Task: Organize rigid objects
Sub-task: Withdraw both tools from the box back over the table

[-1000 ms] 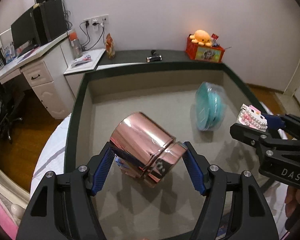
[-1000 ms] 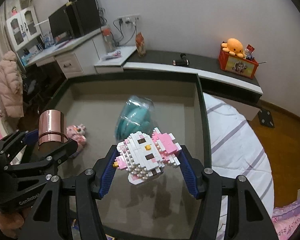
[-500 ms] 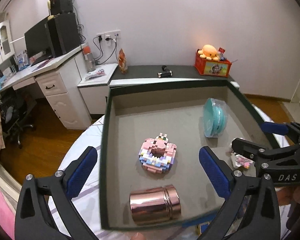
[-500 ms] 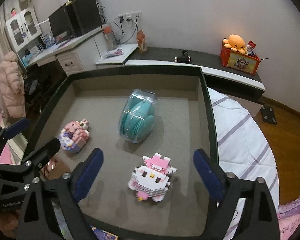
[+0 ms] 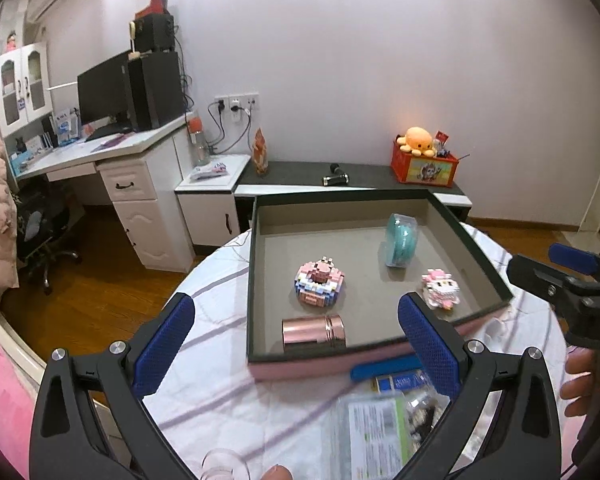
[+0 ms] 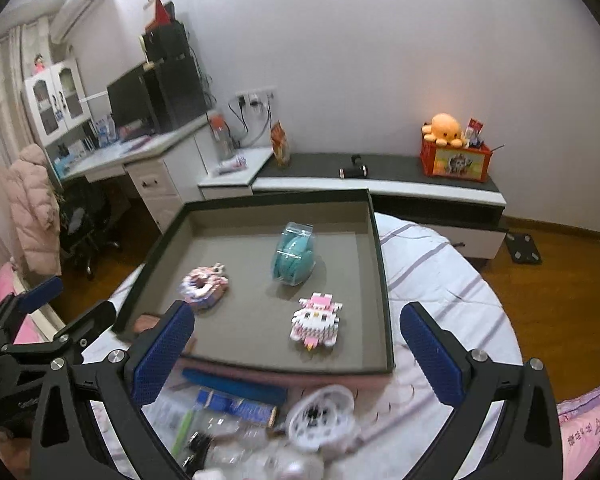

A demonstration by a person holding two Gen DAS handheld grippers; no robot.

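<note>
Both grippers stand wide and empty, jaws just opened: left gripper (image 5: 296,344), right gripper (image 6: 296,354); loose packets (image 6: 236,404) lie just this side of the tray (image 6: 384,280), below both, nearer the right gripper.

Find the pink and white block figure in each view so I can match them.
Left wrist: block figure sits right of centre, near the tray's right wall.
Right wrist: block figure sits at centre, low in the tray.
Shared landmark: teal packet just behind it.
</note>
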